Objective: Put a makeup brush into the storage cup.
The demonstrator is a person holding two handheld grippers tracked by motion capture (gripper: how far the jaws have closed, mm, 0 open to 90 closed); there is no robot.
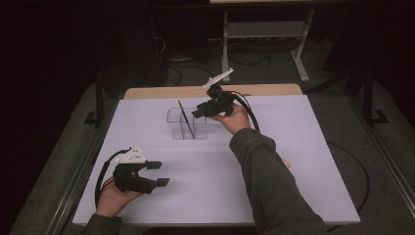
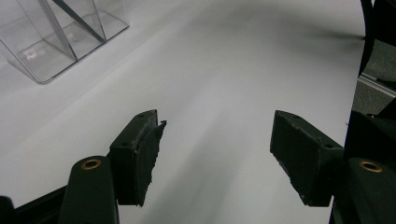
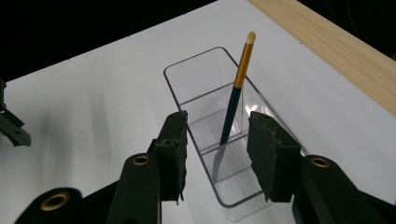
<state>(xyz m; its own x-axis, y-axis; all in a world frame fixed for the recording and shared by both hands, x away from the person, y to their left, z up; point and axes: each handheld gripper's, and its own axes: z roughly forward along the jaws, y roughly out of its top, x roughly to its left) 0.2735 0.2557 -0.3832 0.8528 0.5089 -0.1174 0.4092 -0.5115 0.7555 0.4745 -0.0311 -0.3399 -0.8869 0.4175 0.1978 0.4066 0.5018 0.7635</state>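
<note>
One pencil stands in the clear bin, and I take it as the working item. Its shaft is dark blue at the lower end and gold above, with a pale tip at the top. It leans against the bin's inner divider, tilted, with its foot on the bin floor in the compartment nearer my right gripper. From the high view the pencil reads as a thin slanted line inside the bin, which sits on the white table toward the far edge, just short of the wooden strip.

My right gripper hovers just beside the bin on its right side, above its rim, held by the right hand. In the right gripper view the two pads stand apart on either side of the bin's near end, and the pencil shows in the gap beyond them. Neither pad touches the pencil, so I report the jaws part open with nothing gripped.

My left gripper rests well apart from the bin, near the front left of the table, in the left hand. In the left gripper view its pads are spread wide over bare table surface with nothing between them. The bin sits at the upper left corner of that view, far from the jaws.
</note>
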